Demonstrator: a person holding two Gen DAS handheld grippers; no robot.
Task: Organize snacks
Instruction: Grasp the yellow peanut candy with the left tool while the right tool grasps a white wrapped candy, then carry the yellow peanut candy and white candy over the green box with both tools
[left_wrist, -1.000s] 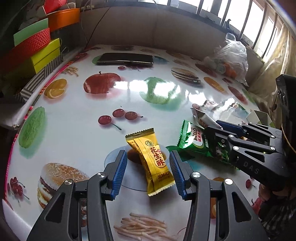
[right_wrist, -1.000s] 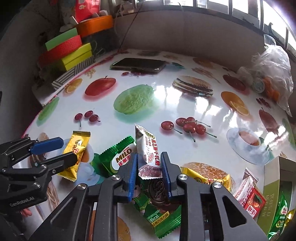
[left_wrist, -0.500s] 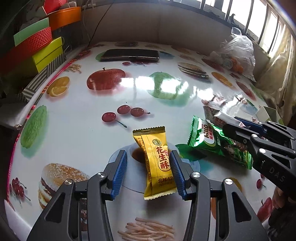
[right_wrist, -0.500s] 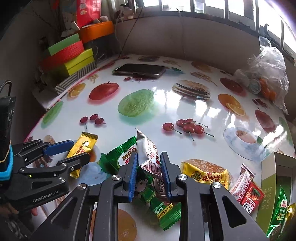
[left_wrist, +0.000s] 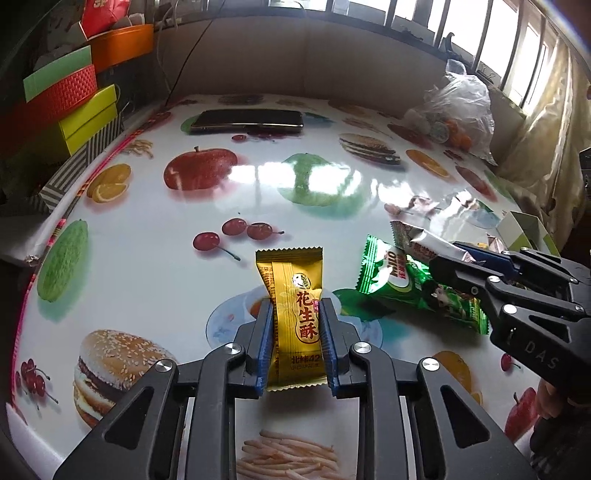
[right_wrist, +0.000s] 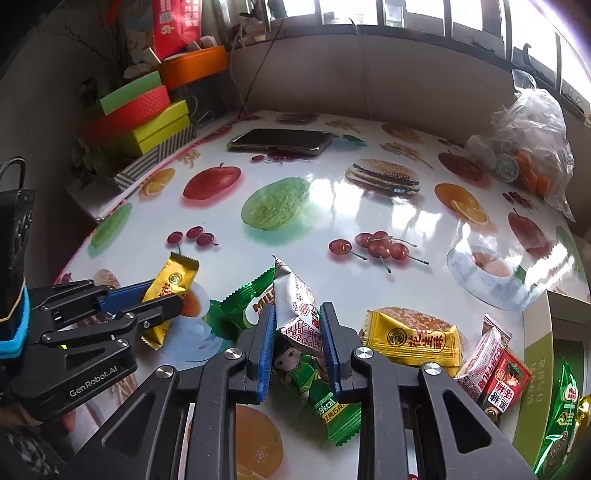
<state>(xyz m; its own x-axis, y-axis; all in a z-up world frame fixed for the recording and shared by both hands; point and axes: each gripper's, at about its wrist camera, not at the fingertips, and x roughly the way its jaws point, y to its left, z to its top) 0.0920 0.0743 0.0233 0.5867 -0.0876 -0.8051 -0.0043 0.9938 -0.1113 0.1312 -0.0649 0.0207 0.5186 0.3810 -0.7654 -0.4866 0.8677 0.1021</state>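
Both tongs loaded. Left gripper, apart a second ago, now clamped on yellow peanut bar, just left of Milo packet. Right gripper still pinching white wafer pack above it. Next: green box.

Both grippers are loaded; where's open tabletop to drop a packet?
Free: the glossy middle between the phone and the green Milo packet, and left toward the stacked boxes. Crowded: the near right beside the green carton, where packets lie.
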